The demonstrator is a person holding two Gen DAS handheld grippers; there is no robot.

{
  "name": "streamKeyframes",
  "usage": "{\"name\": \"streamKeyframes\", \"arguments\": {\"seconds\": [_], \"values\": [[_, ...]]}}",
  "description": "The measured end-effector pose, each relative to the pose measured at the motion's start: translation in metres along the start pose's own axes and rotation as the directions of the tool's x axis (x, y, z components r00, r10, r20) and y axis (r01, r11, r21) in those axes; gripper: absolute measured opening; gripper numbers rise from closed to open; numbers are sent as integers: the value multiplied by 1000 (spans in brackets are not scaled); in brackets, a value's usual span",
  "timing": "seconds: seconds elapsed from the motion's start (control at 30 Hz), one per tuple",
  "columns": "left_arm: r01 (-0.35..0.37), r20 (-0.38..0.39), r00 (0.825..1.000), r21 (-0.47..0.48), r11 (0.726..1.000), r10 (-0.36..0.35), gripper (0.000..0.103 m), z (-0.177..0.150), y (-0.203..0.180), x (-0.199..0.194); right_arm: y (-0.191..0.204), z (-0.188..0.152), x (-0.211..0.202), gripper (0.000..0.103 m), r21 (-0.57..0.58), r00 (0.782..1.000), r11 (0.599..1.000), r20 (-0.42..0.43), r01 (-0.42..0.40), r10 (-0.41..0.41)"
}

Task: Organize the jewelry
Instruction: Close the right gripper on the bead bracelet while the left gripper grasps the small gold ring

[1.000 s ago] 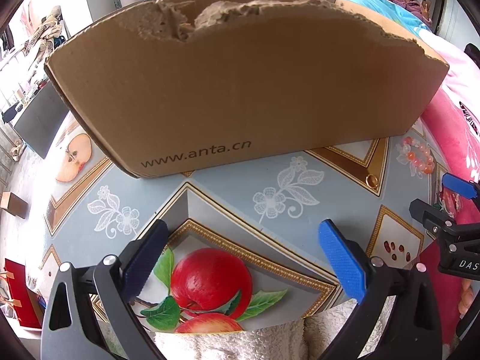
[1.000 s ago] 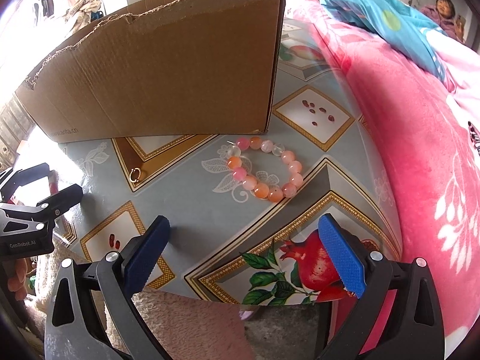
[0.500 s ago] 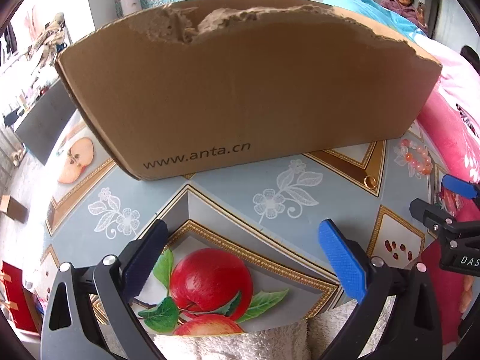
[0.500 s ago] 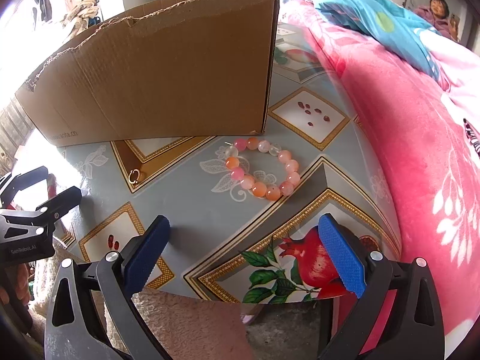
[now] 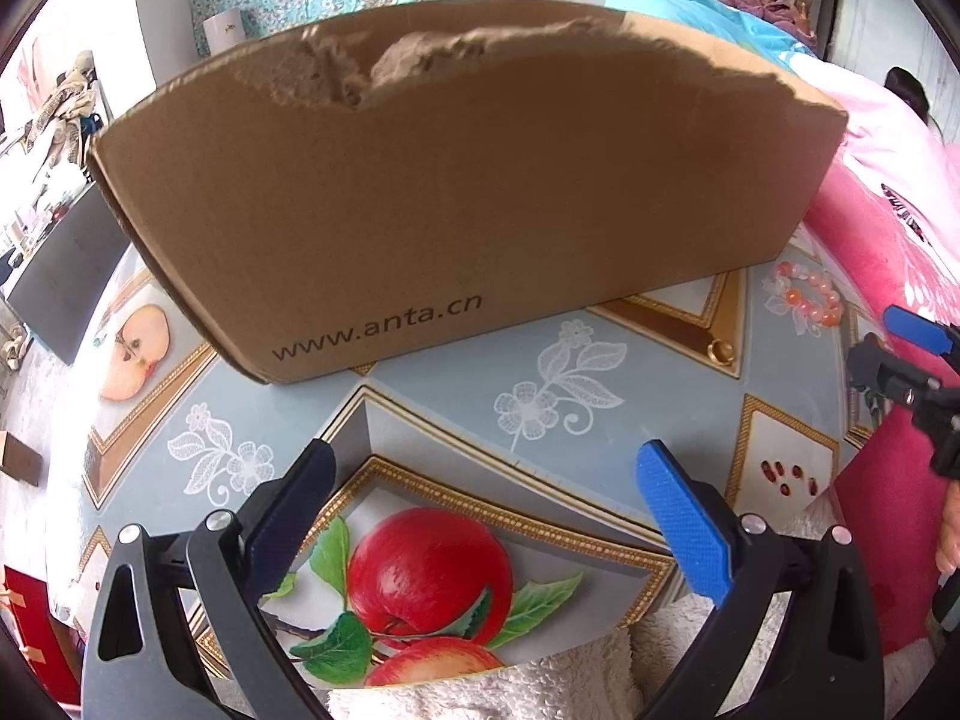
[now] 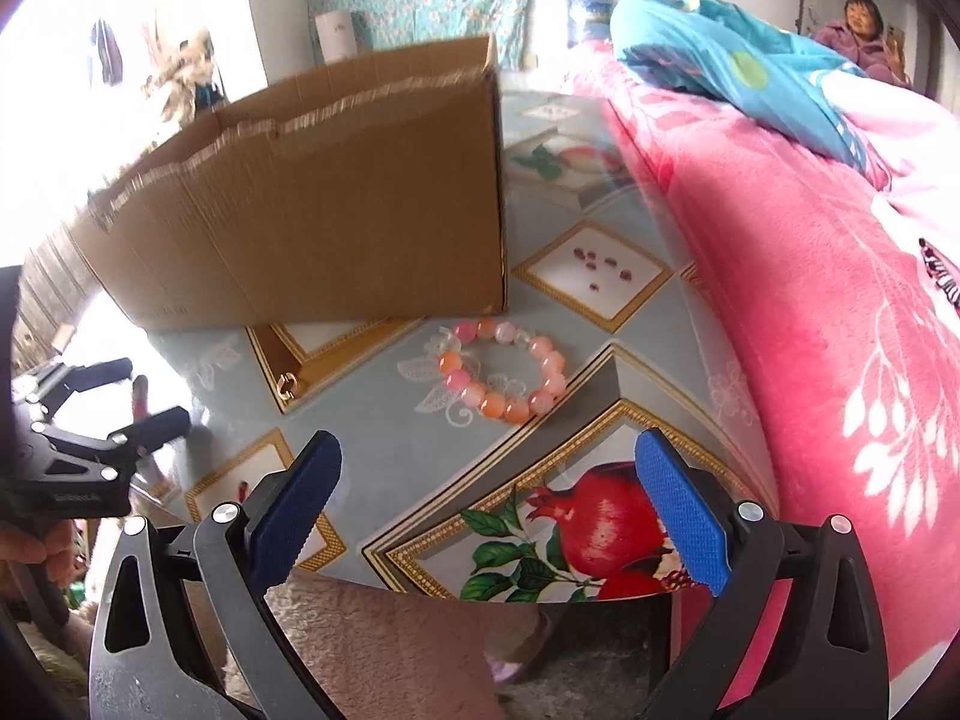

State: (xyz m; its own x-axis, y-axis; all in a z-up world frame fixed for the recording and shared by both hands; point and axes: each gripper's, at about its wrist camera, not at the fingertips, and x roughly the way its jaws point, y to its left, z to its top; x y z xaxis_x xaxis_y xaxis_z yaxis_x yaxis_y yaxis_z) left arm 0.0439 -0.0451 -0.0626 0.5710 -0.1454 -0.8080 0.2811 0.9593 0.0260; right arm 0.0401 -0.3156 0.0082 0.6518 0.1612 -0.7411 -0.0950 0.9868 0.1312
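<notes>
Left wrist view: my left gripper [image 5: 483, 495] is spread and empty; the cardboard box [image 5: 468, 210] stands ahead of my fingers, the gold ring [image 5: 718, 351] beyond my right fingertip.

Right wrist view: my right gripper [image 6: 487, 477] gapes empty; the bead bracelet [image 6: 501, 369] lies just ahead, between my fingertips; I judge I should advance low, straddle one side of the loop, then close gently.

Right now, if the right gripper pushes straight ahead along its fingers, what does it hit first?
Probably the bead bracelet, lying on the tablecloth directly ahead of the open right gripper. The cardboard box stands behind it, left of that line. Depth is uncertain through the fisheye.
</notes>
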Motion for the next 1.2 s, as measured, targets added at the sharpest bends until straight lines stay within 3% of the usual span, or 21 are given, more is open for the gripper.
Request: {"name": "streamKeyframes", "arguments": {"seconds": [0.27,0.5,0.73,1.1,1.2], "values": [[129,135,980,133,983,-147,97,19,-30,-32,-20,14,-14,65,63,990,992,94,-107,101],[221,108,959,290,931,-261,81,24,-66,-31,-30,18,-8,51,110,981,978,100,-175,164],[254,50,955,365,896,-291,53,31,-82,-12,-30,18,-1,48,113,969,964,83,-240,232],[298,-60,952,416,859,-301,26,38,-86,16,-31,20,4,48,97,967,964,78,-249,242],[296,-62,952,426,855,-299,24,37,-87,19,-30,19,3,47,92,967,964,77,-249,242]]}}
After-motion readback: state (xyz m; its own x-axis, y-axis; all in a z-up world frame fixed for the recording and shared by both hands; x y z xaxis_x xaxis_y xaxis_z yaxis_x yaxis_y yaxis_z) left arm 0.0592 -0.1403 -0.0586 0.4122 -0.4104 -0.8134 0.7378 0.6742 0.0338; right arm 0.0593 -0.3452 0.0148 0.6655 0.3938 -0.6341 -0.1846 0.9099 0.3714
